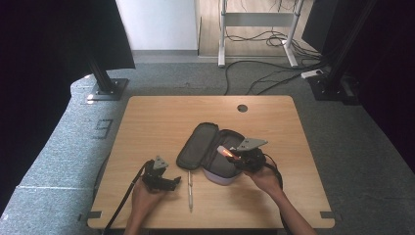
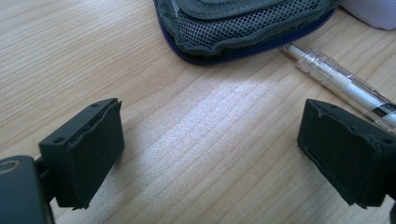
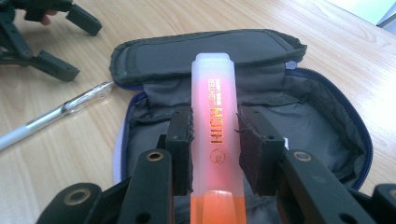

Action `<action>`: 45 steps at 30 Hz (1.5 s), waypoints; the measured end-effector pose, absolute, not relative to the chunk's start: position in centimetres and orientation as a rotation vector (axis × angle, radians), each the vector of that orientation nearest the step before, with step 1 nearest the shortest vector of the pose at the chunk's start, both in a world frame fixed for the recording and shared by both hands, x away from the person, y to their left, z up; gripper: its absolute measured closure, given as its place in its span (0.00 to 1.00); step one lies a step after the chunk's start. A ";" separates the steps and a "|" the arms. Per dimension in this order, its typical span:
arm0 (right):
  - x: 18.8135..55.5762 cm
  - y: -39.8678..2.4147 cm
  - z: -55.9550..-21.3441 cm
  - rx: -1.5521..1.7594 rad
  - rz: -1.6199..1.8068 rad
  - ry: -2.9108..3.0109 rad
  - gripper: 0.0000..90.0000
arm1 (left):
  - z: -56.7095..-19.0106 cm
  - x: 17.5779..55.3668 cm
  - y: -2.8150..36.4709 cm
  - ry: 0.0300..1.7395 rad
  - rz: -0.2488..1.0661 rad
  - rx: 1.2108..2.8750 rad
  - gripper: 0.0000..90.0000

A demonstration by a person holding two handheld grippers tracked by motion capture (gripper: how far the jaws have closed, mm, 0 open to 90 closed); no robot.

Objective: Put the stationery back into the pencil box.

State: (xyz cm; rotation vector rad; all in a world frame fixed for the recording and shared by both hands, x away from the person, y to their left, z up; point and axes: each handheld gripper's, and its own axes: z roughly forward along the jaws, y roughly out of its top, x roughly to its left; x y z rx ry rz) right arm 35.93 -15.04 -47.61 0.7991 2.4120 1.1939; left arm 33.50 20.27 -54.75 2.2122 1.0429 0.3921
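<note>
Jaws of the right gripper (image 3: 215, 140) clamp an orange highlighter (image 3: 214, 116) — left gripper (image 2: 210, 154) gapes wide above the table (image 2: 196, 140).

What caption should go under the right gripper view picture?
Right tool grips an orange highlighter above the open pencil case, a pen lying beside it.

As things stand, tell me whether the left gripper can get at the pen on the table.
Probably yes. The left gripper has its jaws open and empty, and the pen lies bare on the wooden table just beside it, with nothing between them. The open pencil case sits further back, clear of the path.
</note>
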 end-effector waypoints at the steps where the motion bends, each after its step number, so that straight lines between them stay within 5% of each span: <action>1: 36.1 -14.9 -47.7 0.803 1.191 2.410 0.73 | -54.8 33.5 20.3 1.042 0.392 2.211 0.07; 29: 39.3 -12.8 -53.2 0.868 1.079 2.464 0.73 | -54.8 33.5 20.3 1.044 0.394 2.210 0.07; 45: 39.5 -13.0 -53.3 0.870 1.102 2.491 0.67 | -54.8 33.5 20.3 1.044 0.393 2.211 0.07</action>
